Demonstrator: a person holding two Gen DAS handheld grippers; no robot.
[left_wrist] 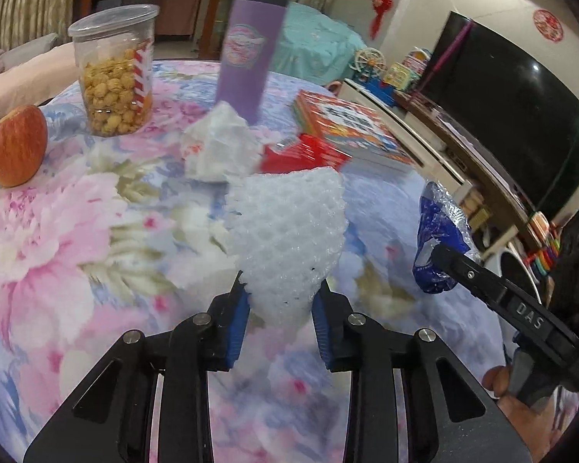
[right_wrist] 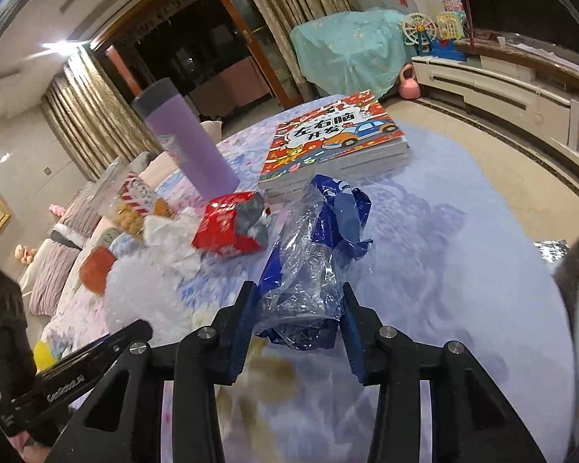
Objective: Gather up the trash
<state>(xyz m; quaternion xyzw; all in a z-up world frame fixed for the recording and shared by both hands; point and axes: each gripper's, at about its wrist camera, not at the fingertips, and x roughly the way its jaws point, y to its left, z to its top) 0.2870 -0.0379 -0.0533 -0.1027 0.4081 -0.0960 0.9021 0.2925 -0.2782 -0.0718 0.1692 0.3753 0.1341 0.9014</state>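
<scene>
My left gripper (left_wrist: pixel 280 293) is shut on a white foam fruit net (left_wrist: pixel 289 231) and holds it above the floral tablecloth (left_wrist: pixel 77 231). My right gripper (right_wrist: pixel 299 301) is shut on a blue and clear plastic wrapper (right_wrist: pixel 308 254); the wrapper also shows at the right of the left wrist view (left_wrist: pixel 438 239). A crumpled white tissue (left_wrist: pixel 220 146) and a red snack wrapper (left_wrist: pixel 305 154) lie on the table beyond the net. In the right wrist view the red wrapper (right_wrist: pixel 227 227) and the tissue (right_wrist: pixel 166 235) lie to the left.
A purple tumbler (left_wrist: pixel 247 50), a clear jar of snacks (left_wrist: pixel 115 73) and an apple (left_wrist: pixel 15 146) stand on the table. A stack of children's books (right_wrist: pixel 336 142) lies at the far side. A TV (left_wrist: pixel 513 115) and cabinet stand to the right.
</scene>
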